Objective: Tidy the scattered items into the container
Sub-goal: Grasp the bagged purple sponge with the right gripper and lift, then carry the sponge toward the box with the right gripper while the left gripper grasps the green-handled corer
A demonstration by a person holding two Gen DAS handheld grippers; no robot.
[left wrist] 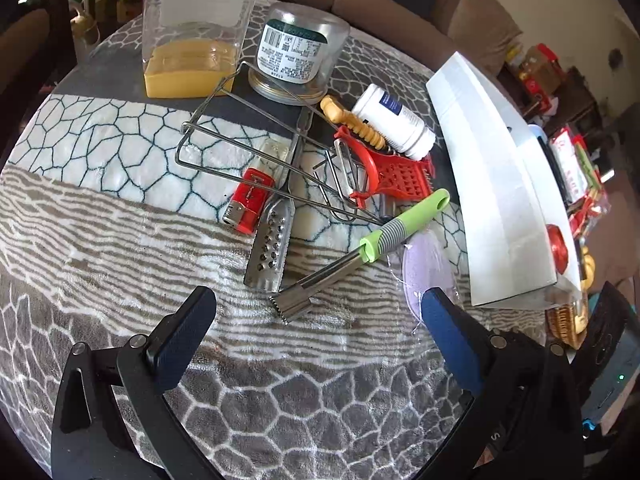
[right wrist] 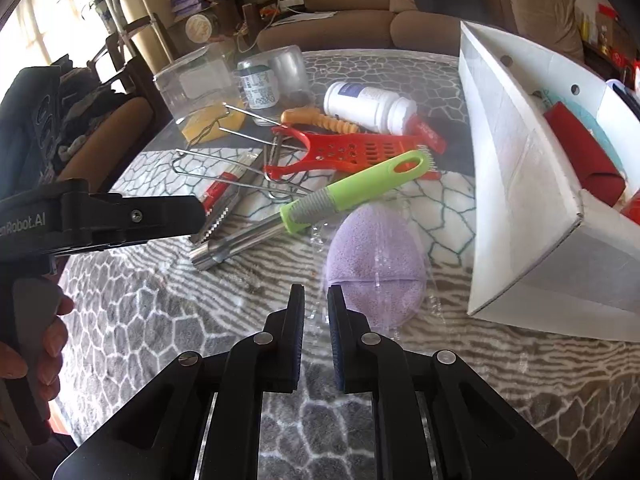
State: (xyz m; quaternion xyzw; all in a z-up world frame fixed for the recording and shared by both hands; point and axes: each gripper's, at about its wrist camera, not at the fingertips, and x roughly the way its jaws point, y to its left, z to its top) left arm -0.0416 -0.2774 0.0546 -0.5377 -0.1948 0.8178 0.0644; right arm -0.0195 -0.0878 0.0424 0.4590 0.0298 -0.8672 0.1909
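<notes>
Right tongs pinching clear wrapper of purple sponge on counter beside white container; left tongs spread. Probably lift slowly, wrapper could slip.

Sponge left of box

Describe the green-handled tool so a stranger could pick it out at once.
Start at the white box standing on the patterned cloth; beside it lies a pile of kitchen tools. At the pile's near edge, next to the purple sponge, lies the corer, slanting toward the box. It alone has a lime-green handle with a grey ribbed grip and a steel tube with a toothed tip.
</notes>
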